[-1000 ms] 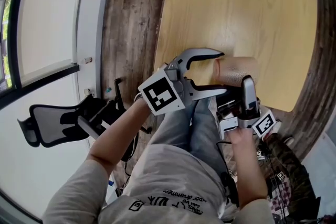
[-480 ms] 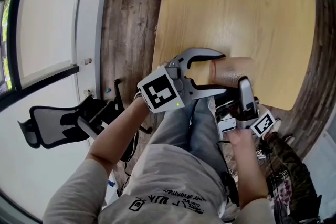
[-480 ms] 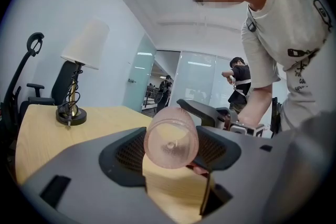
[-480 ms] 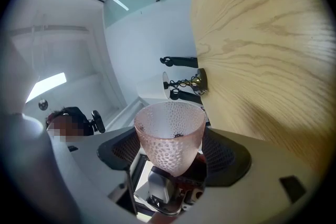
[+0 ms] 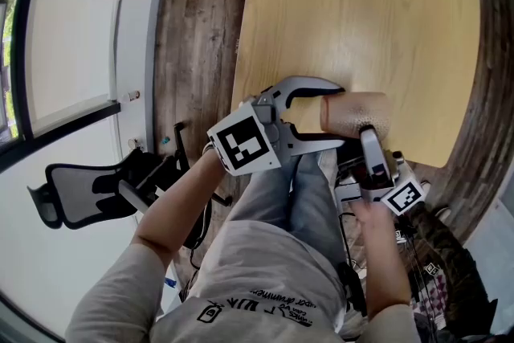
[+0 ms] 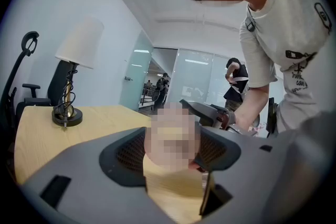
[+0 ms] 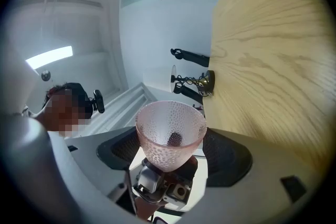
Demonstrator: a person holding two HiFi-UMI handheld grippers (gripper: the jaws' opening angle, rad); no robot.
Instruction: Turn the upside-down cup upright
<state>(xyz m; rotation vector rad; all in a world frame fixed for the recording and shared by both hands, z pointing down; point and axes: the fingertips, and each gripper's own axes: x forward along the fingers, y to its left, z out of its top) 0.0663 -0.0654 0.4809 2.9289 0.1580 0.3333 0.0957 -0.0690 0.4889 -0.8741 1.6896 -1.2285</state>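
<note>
Pinching the pink dimpled cup at its left end with the left tool, pads pressed to the walls on both sides. Meeting it from the near side with the right tool, jaws likewise hard against the cup, no gap showing. Turned sideways, neither mouth-down nor upright, right at the near edge of the surface; touching it or lifted clear, cannot tell. About half done, by the look of it. Plenty to go wrong from here. With such tapered walls, likely to slide out of a pinch if squeezed off-centre, or if loosened on one side before being firmly gripped on the other. Twisting with both tools clamped would probably set one grip against the other and pop the cup free. So near the edge, would most likely fall past the surface to the floor.
</note>
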